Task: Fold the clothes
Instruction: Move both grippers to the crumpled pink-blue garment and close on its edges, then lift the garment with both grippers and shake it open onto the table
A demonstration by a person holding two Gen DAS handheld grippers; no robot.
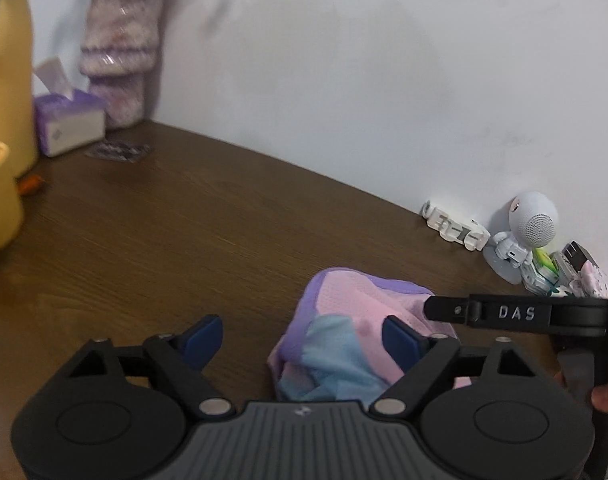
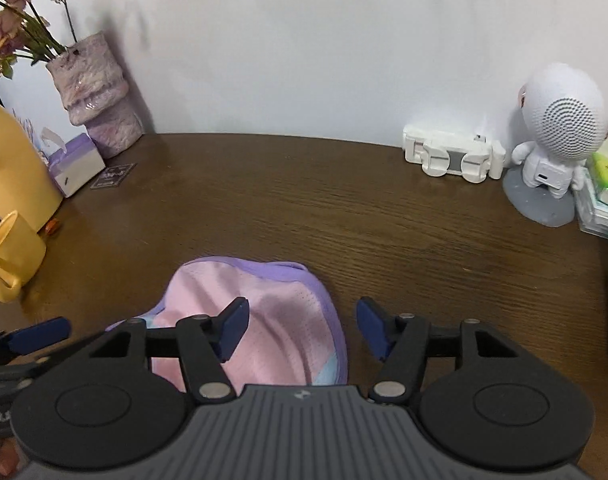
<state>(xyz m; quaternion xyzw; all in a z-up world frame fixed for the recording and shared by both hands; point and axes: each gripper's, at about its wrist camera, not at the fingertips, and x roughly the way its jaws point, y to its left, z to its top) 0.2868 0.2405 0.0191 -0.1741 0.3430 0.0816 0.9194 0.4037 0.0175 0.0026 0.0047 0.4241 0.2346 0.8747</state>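
Even soft light; fisheye edge bending; left view slightly blurred.

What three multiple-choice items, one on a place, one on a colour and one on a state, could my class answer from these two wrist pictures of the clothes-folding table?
1. Where does the yellow mug stand?
A. At the table's left edge
B. Beside the white robot figure
C. On the garment

2. What colour is the band edging the garment?
A. Green
B. Purple
C. Red

3. How are the two hand-held grippers set?
A. Both shut on the cloth
B. Only the left one shut
C. Both open, holding nothing

Answers:
1. A: the mug sits far left on the table, opposite the robot figure.
2. B: a purple border runs round the pink mesh panel.
3. C: the left hand-held gripper and the right hand-held gripper both show blue fingers spread wide, with no fabric pinched between them.
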